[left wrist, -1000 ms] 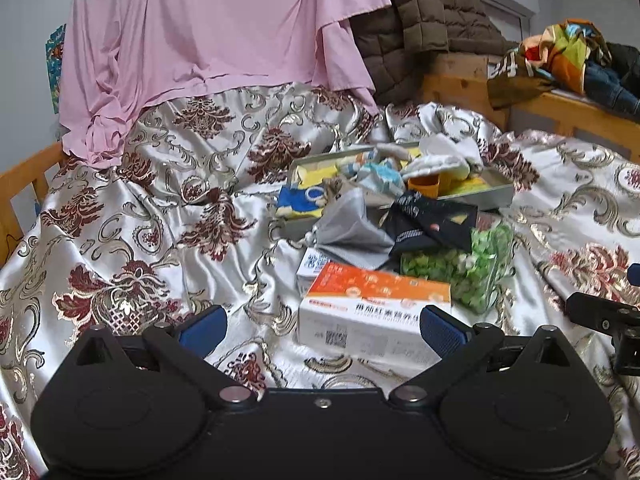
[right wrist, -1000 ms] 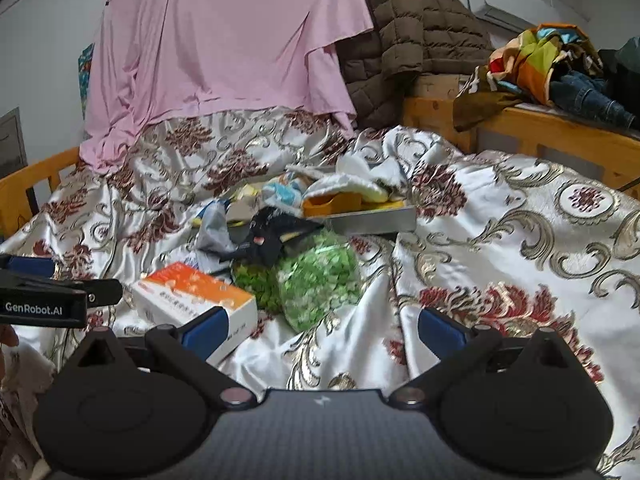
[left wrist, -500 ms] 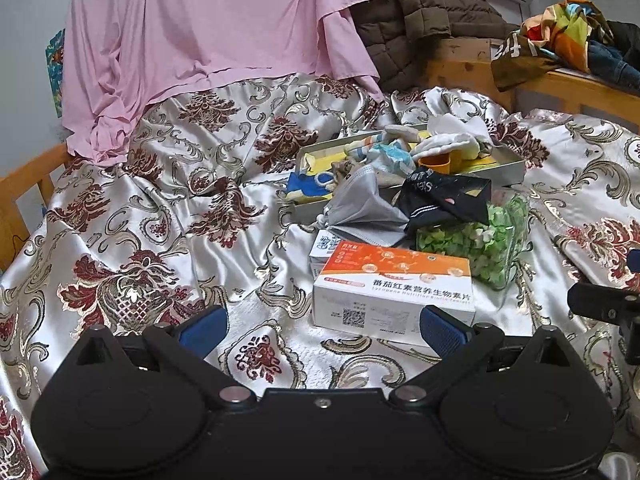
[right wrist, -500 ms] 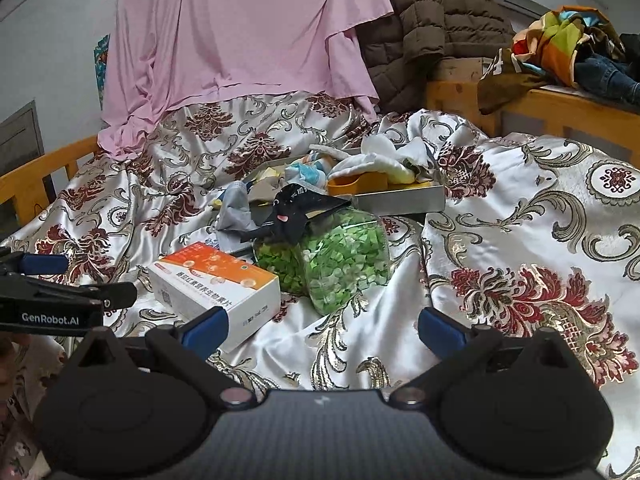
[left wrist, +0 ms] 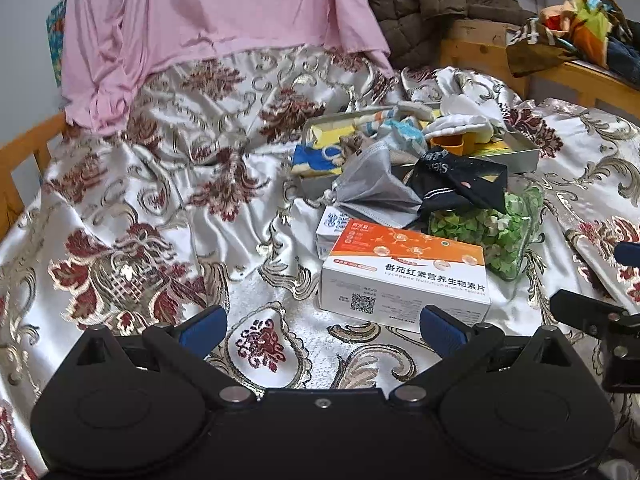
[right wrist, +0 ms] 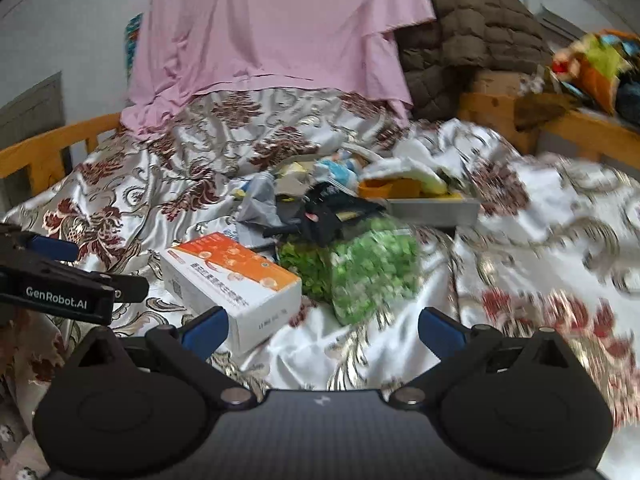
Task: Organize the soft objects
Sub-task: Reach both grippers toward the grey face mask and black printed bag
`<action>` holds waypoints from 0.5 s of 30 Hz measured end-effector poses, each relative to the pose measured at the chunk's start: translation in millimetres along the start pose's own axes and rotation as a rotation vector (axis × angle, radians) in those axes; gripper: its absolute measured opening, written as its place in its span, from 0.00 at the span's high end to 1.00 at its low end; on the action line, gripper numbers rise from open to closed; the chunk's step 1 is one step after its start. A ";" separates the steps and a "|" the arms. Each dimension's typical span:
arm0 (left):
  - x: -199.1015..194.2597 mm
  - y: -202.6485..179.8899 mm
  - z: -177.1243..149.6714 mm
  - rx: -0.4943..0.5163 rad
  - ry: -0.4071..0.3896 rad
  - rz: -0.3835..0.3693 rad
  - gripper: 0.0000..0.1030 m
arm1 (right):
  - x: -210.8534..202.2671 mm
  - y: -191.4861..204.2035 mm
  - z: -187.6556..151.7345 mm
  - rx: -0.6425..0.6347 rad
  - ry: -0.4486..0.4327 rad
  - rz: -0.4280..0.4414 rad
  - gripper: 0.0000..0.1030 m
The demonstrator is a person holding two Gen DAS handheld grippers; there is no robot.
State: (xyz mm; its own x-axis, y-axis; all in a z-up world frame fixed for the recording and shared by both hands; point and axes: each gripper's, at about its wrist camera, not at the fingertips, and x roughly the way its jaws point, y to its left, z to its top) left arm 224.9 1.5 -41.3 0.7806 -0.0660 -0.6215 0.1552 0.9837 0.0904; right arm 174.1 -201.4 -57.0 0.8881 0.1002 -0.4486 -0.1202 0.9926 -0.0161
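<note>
A pile lies mid-bed on the floral satin cover: a grey face mask [left wrist: 376, 188], a black cloth [left wrist: 460, 180], a clear bag of green pieces [left wrist: 492, 228] and an orange-and-white box [left wrist: 404, 276]. Behind them a metal tray [left wrist: 524, 156] holds socks and small cloths. My left gripper [left wrist: 322, 326] is open just short of the box, nothing between its fingers. My right gripper [right wrist: 322, 326] is open too, in front of the green bag [right wrist: 372, 268] and the box [right wrist: 236, 276]. The black cloth [right wrist: 332, 212] lies over the bag's top.
A pink garment [left wrist: 216, 20] and a brown quilted jacket [left wrist: 440, 4] hang at the head of the bed. Wooden rails [left wrist: 24, 152] border the left side. Colourful clothes [left wrist: 580, 24] sit on a wooden ledge at the right.
Both grippers have lifted and tipped down toward the pile, so the box and green bag sit lower and closer in view. The right wrist view is blurred from motion. Both stay open.
</note>
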 end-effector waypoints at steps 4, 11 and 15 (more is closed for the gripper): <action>7.9 4.7 8.7 -0.018 0.009 0.010 0.01 | 9.3 2.6 11.6 -0.061 -0.048 0.011 0.00; 27.5 10.0 29.1 -0.009 0.013 0.043 0.01 | 32.5 -3.5 24.6 -0.091 -0.066 0.020 0.00; 39.9 9.9 44.4 -0.003 0.002 0.044 0.01 | 49.7 -8.5 34.4 -0.125 -0.087 0.006 0.00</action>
State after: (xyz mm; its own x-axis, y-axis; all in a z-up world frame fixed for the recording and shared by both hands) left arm 284.6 1.2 -30.7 0.7856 -0.0226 -0.6183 0.1189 0.9862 0.1150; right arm 234.5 -202.6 -48.4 0.9215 0.1171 -0.3703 -0.1752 0.9763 -0.1271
